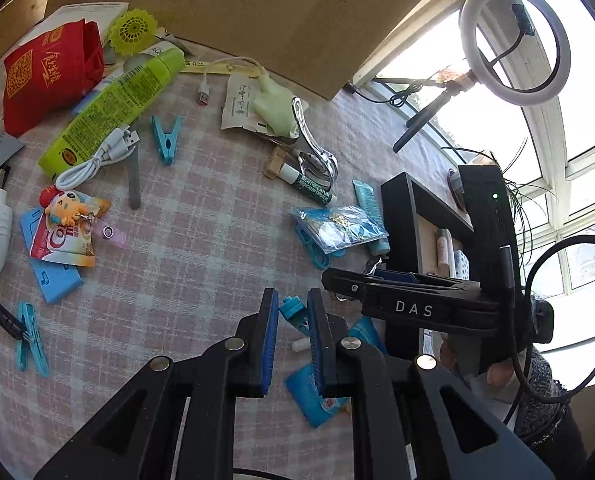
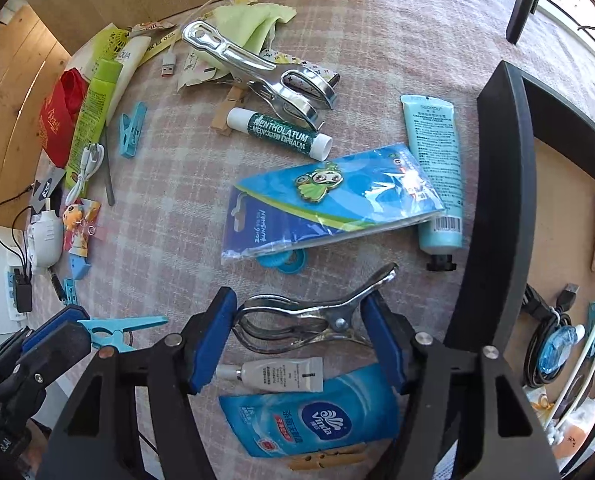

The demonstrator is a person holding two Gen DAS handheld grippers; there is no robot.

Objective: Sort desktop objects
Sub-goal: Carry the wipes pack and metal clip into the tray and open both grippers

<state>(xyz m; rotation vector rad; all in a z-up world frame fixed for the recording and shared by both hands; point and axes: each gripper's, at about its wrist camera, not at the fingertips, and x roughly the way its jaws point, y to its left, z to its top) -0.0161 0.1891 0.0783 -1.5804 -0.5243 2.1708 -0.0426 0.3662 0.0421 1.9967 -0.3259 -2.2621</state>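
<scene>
A pink checked cloth (image 2: 177, 184) is strewn with small objects. My right gripper (image 2: 297, 336) points steeply down and stands open. A small metal spring clip (image 2: 313, 320) lies on the cloth between its blue pads (image 2: 213, 340). At the lower left of the right wrist view, my left gripper (image 2: 77, 330) is shut on a light-blue clothespin (image 2: 125, 330). The left wrist view shows that clothespin (image 1: 291, 310) pinched between my left gripper's (image 1: 293, 294) fingers. The right gripper (image 1: 337, 284) reaches in from the right there. A black open box (image 2: 501, 200) stands to the right.
Beyond the right gripper lie a blue pin packet (image 2: 329, 200), teal tube (image 2: 435, 168), lip balm (image 2: 279, 132) and large metal clip (image 2: 257, 68). A tissue pack (image 2: 317, 416) and a white tube (image 2: 277, 374) lie under it. A ring light (image 1: 515, 36) stands by the window.
</scene>
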